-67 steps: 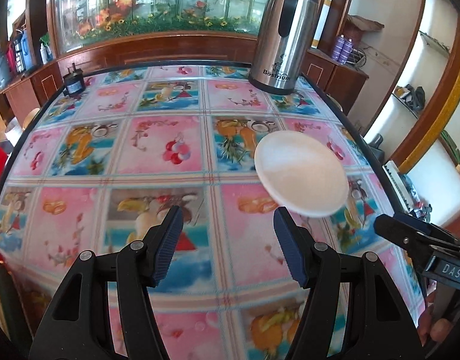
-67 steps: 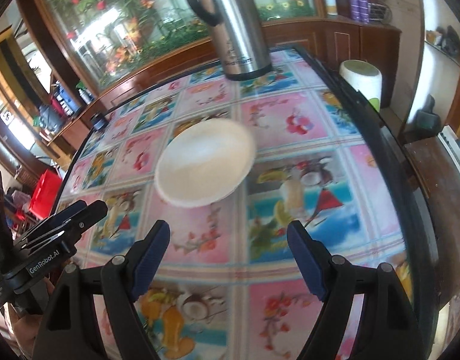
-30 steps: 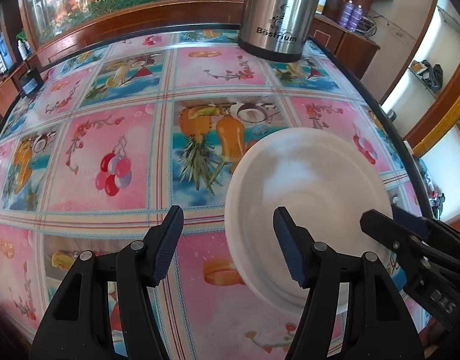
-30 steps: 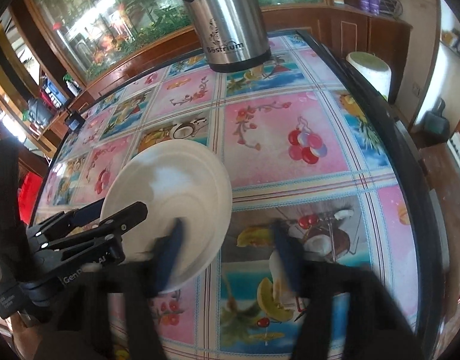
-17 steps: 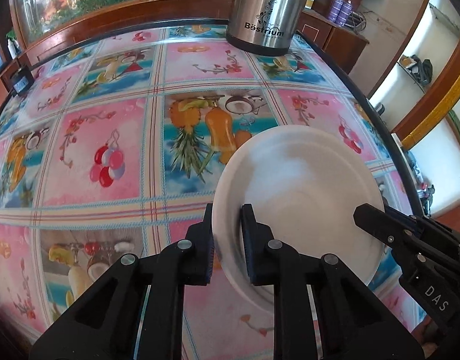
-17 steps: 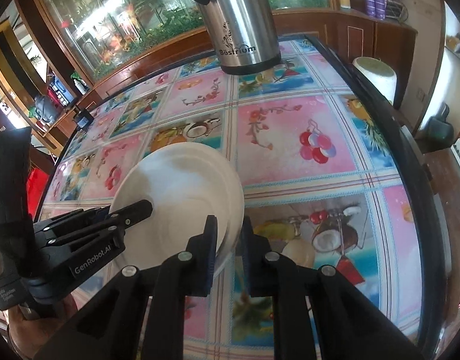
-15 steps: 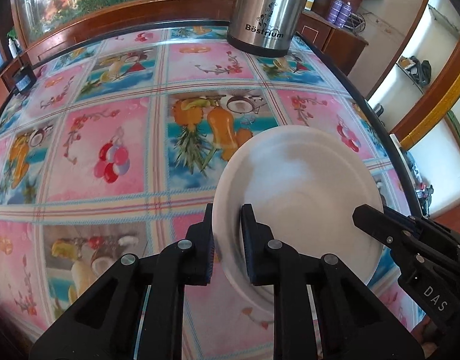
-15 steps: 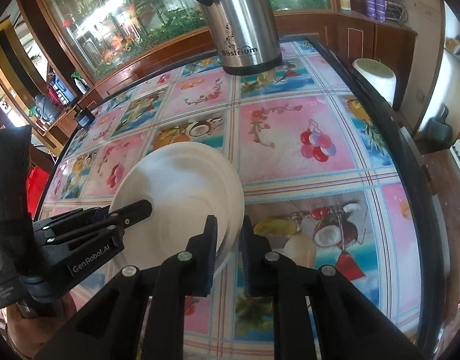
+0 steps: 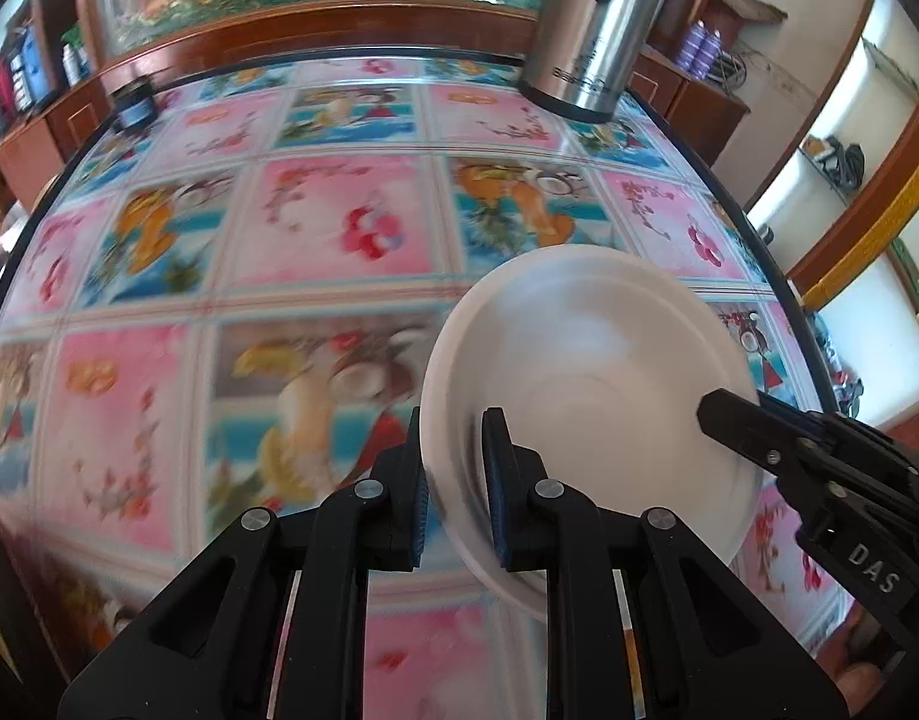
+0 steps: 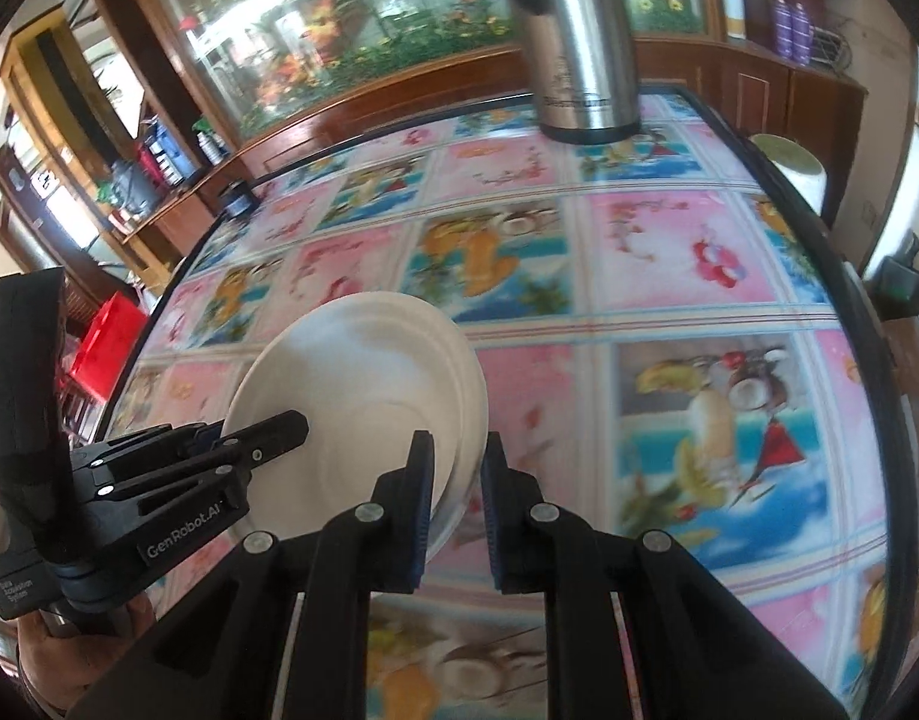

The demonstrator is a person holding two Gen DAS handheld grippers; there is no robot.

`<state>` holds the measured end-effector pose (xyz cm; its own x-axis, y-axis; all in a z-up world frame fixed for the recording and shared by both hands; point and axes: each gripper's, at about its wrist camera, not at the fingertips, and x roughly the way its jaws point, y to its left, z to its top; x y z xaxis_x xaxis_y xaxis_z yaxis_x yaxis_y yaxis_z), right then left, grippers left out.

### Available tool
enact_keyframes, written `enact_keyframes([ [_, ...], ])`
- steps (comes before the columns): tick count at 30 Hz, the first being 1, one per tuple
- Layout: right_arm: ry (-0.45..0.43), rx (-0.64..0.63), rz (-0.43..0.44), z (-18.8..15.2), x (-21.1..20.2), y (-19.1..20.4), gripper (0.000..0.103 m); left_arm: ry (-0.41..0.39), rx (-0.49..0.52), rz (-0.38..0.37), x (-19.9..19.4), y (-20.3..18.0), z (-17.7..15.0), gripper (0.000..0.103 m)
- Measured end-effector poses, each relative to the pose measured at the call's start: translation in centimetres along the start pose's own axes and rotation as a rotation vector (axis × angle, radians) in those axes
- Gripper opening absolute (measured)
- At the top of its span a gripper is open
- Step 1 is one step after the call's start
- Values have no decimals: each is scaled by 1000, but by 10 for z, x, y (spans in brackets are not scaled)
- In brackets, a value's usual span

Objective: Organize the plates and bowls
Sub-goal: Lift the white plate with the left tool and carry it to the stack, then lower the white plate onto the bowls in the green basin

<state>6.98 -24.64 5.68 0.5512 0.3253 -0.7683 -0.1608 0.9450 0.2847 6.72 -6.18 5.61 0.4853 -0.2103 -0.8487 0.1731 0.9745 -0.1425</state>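
White plate (image 9: 585,372) pinched at opposite rims by left claw (image 9: 453,492) and right claw (image 10: 456,501), seemingly lifted off the blurred counter (image 9: 339,228).

Black plastic left gripper (image 9: 453,498) and right gripper (image 10: 455,516): blue ribbed pads, silver screws, white "GenRobot.AI" and "DAS" lettering.

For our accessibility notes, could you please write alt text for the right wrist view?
The right tongs are shut on the rim of a white plate, while the left tongs grip its opposite edge. Behind stands a steel thermos on a table with a fruit-patterned tablecloth.
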Motion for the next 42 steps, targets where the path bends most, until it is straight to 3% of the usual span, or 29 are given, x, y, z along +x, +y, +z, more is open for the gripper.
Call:
enact_keyframes([
  [21,16,-186,155,-35,2,139,17,-151,-123,143,-108,114,-70,16],
  [32,8,-275,203,-38,2,201,17,-190,-209,169,-143,166,-90,16],
  [42,22,-389,264,-44,9,270,17,-224,-298,236,-176,222,-117,16],
])
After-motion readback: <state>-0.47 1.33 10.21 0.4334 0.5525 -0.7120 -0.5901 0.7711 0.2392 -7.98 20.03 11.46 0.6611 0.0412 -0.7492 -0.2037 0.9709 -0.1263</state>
